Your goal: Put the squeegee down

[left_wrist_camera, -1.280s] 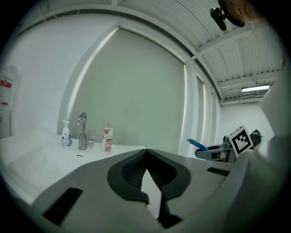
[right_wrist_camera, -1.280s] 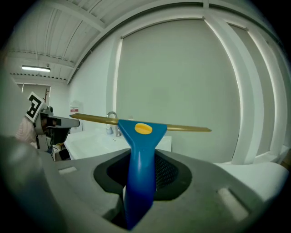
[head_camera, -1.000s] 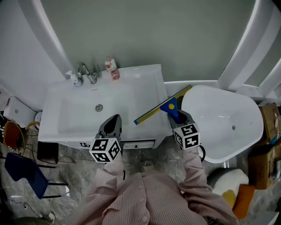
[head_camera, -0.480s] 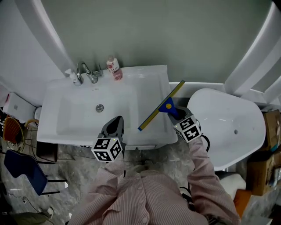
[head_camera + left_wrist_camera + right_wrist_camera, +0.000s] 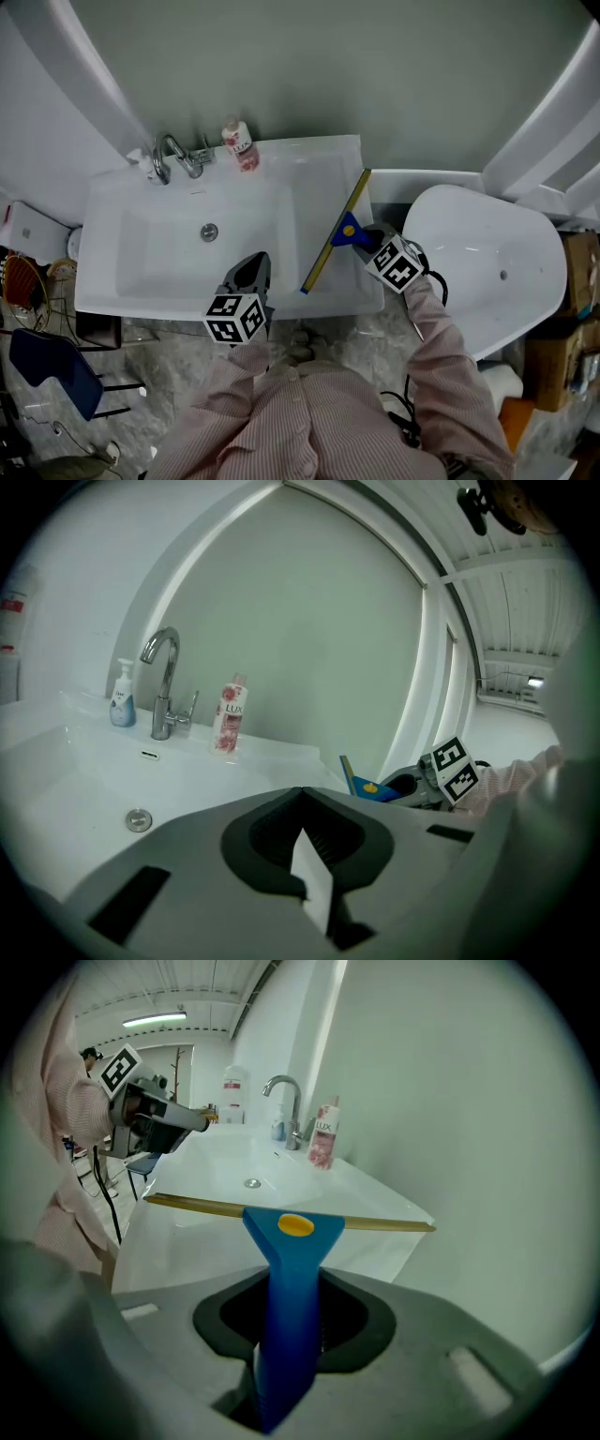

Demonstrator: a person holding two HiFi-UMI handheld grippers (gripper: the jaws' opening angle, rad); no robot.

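The squeegee [image 5: 339,231] has a blue handle and a long yellow blade. It hangs over the right-hand ledge of the white washbasin [image 5: 112,281], with the blade running front to back. I cannot tell whether the blade touches the ledge. My right gripper [image 5: 371,243] is shut on the blue handle [image 5: 289,1279], and the blade [image 5: 375,1224] lies crosswise ahead of the jaws. My left gripper [image 5: 251,268] hovers at the basin's front edge with its jaws together and nothing in them. In the left gripper view, the squeegee [image 5: 367,786] and the right gripper's marker cube [image 5: 454,766] show at right.
A chrome faucet [image 5: 180,156], a pink-labelled bottle [image 5: 240,146] and a small soap dispenser [image 5: 141,161] stand along the basin's back. A white bathtub [image 5: 497,281] lies close on the right. A dark blue chair [image 5: 47,367] stands on the floor at left.
The right gripper has carried the squeegee left and down from the tub side onto the basin's right ledge. The blade has swung from slanting to nearly front-to-back. The left gripper has sunk a little.
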